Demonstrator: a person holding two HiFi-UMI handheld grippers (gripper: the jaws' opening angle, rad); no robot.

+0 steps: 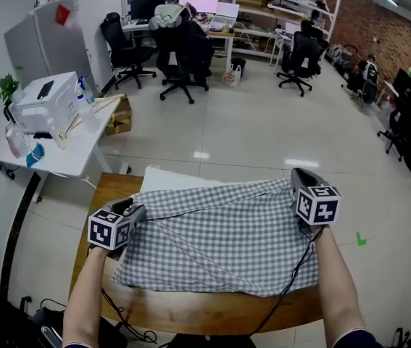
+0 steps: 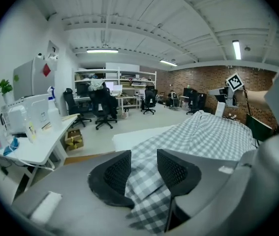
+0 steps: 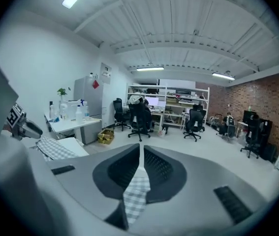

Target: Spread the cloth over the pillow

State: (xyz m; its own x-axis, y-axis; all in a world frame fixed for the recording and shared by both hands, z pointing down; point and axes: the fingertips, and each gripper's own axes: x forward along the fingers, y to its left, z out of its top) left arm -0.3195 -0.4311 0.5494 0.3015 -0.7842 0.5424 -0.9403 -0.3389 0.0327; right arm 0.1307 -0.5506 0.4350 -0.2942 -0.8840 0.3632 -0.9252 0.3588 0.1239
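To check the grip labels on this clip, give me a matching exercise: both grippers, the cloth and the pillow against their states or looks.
Column one:
1. left gripper
2. right gripper
3. cloth
4. pillow

Column two:
A. white, far edge left uncovered
B. jaws closed on the fabric
C. grey-checked, stretched between both tools
D. jaws apart, fabric loose between them

Pairs: 1-D, 2-B, 3-C, 4-A
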